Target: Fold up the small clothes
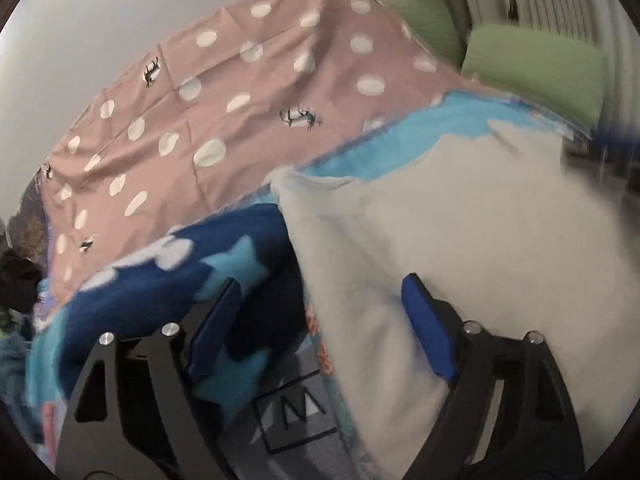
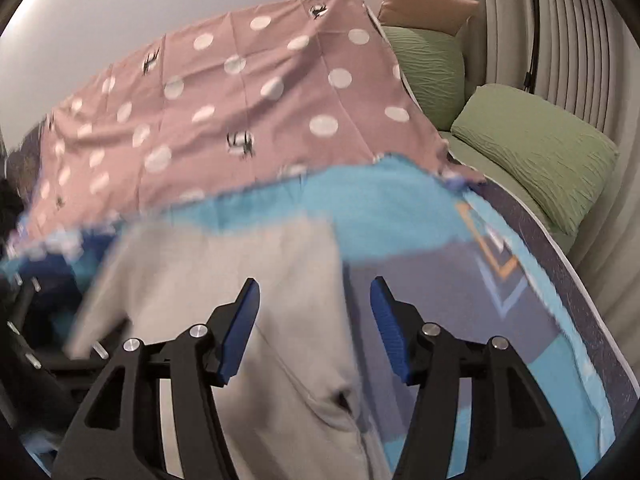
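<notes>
A pale grey-white garment [image 1: 460, 240] lies on a bed, filling the right half of the left wrist view. Its left edge runs down between the pads of my open left gripper [image 1: 320, 300]. A dark blue fleece piece with white and light blue shapes [image 1: 168, 280] lies bunched to its left, under the left finger. In the right wrist view the same grey garment [image 2: 224, 280] lies under my open right gripper [image 2: 316, 312], its right edge between the pads. Neither gripper holds anything.
A pink sheet with white dots [image 1: 224, 92] [image 2: 240, 92] covers the far bed. A light blue and grey printed blanket [image 2: 440, 264] lies under the clothes. Green pillows [image 2: 536, 152] and a tan pillow [image 2: 428, 4] sit at the right by a ribbed headboard. Dark clothes [image 1: 16, 276] lie far left.
</notes>
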